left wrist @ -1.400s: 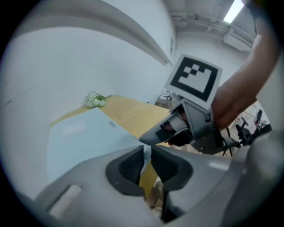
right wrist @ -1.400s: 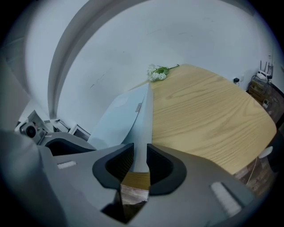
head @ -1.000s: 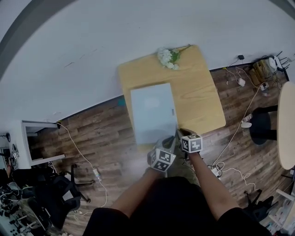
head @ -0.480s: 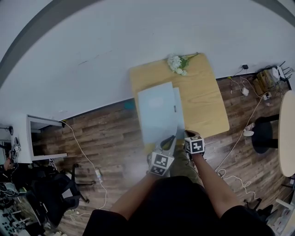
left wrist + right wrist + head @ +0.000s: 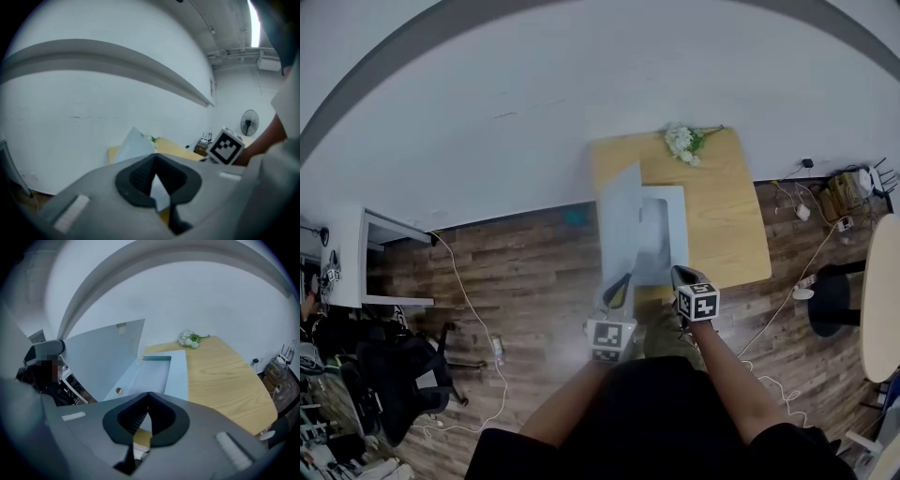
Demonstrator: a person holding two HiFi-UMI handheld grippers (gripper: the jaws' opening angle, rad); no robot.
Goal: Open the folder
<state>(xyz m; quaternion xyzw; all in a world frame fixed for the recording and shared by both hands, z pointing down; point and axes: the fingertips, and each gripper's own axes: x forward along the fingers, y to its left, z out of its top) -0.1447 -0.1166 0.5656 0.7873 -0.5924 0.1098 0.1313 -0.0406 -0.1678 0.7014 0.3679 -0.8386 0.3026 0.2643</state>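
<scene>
A pale blue folder (image 5: 666, 234) lies on a light wooden table (image 5: 731, 216). Its front cover (image 5: 621, 225) stands raised on edge along the left side. My left gripper (image 5: 619, 283) is shut on the cover's near edge, and the pale sheet (image 5: 136, 143) shows between and beyond its jaws (image 5: 153, 157). My right gripper (image 5: 678, 274) hovers shut just off the folder's near right corner, with nothing seen between its jaws (image 5: 148, 394). In the right gripper view the raised cover (image 5: 108, 357) leans to the left over the open inside (image 5: 159, 373), which bears a round snap (image 5: 119, 391).
A bunch of white flowers (image 5: 684, 141) lies at the table's far edge by the white wall. Around the table is wood floor with cables and chargers (image 5: 825, 197), a round white table (image 5: 881, 291) at right, a black chair (image 5: 394, 375) and a white cabinet (image 5: 356, 272) at left.
The cover lay flat a second ago and now stands upright. My left gripper rose and swung left with it. My right gripper lifted slightly off the table's front edge.
</scene>
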